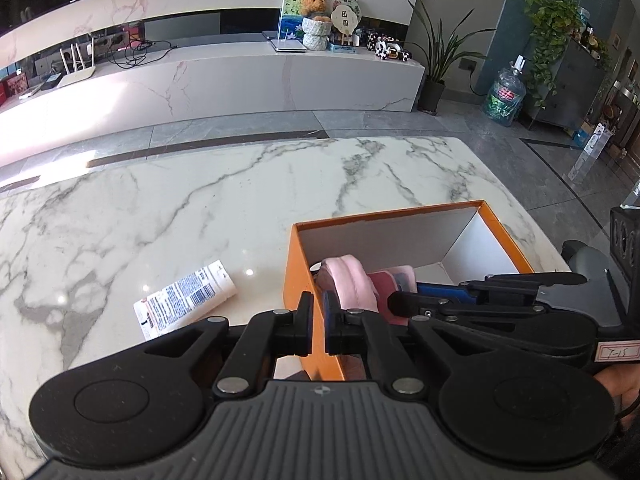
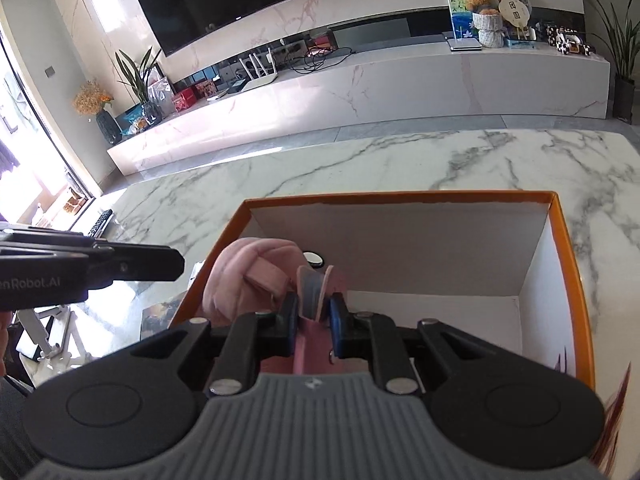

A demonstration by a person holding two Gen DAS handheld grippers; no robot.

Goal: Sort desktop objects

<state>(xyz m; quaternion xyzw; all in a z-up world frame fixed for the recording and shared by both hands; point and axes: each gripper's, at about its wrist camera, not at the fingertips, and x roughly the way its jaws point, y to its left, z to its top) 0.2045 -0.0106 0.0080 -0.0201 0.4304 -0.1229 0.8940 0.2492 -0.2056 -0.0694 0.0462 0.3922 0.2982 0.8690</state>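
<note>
An orange box with a white inside stands on the marble table. My left gripper is shut on the box's left wall. A pink plush item lies inside the box. My right gripper is shut on a pink card-like item inside the orange box, beside the pink plush item. The right gripper also shows in the left wrist view, reaching into the box. A white tube lies on the table left of the box.
A small round silver object lies in the box behind the plush. The box's right half shows bare white floor. The table's far edge meets grey floor. The left gripper appears at the left of the right wrist view.
</note>
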